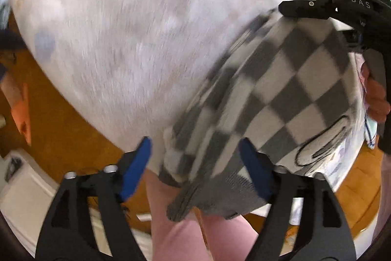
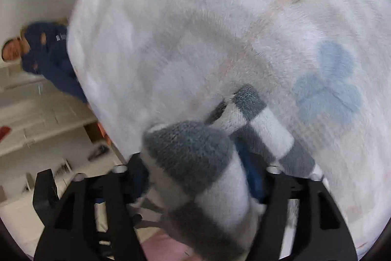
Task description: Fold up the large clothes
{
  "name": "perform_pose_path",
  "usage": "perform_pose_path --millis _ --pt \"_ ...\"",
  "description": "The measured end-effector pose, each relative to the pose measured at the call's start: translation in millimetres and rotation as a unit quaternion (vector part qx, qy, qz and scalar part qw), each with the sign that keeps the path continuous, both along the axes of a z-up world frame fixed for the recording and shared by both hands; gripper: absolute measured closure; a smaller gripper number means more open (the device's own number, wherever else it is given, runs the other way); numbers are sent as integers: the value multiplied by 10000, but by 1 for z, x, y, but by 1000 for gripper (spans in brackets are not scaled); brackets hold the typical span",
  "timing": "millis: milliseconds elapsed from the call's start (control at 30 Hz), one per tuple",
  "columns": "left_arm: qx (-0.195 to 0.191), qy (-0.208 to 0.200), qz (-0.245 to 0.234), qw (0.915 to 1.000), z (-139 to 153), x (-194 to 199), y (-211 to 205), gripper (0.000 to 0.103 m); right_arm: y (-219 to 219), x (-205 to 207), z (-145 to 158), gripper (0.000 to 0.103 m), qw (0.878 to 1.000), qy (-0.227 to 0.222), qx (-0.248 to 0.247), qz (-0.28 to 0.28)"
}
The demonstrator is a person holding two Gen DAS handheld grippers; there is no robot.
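White fluffy blanket (image 1: 117, 40) fills most of both views, w/ a grey-and-white checked sweater (image 1: 281, 89) lying on it, long axis running from the left gripper (image 1: 195, 163) diagonally up-right to the right gripper (image 1: 305, 7). Left claw is spread, blue pads either side of the sweater's hem. Right claw (image 2: 195, 163) looks to be pinching bunched sweater fabric, tho pads are mostly hidden.
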State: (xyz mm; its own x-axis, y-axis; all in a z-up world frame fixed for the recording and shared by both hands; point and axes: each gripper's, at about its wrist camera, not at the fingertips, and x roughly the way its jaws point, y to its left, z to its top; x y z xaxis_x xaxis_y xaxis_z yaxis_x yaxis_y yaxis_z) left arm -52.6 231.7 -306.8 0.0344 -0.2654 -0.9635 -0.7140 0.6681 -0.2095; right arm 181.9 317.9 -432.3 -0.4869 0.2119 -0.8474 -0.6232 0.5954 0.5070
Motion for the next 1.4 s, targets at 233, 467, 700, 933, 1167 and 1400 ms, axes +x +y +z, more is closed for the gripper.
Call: perform_pose_path --millis 233,467,700,933,1167,1400 --pt "263 -659 -969 9928 52 50 -22 28 -104 20 129 22 9730 -1732 1024 -1130" --pt "-123 -1206 -1743 9772 58 127 -60 61 -214 -6 121 87 9596 -1342 1 -2473" --pt "-240 -595 -2151 9745 -35 186 -79 71 -230 -19 26 95 9254 -367 -909 -3662" --pt "-172 -274 -2189 9752 -87 222 -77 80 -224 3 -7 99 9000 -554 -1072 -4188" --pt "-270 -419 -2452 9682 -46 217 -76 80 -243 7 27 97 9027 -236 -976 -4183" --pt "-252 -425 -1918 9802 -68 216 -45 99 -278 23 6 100 8886 -280 -1054 -4456"
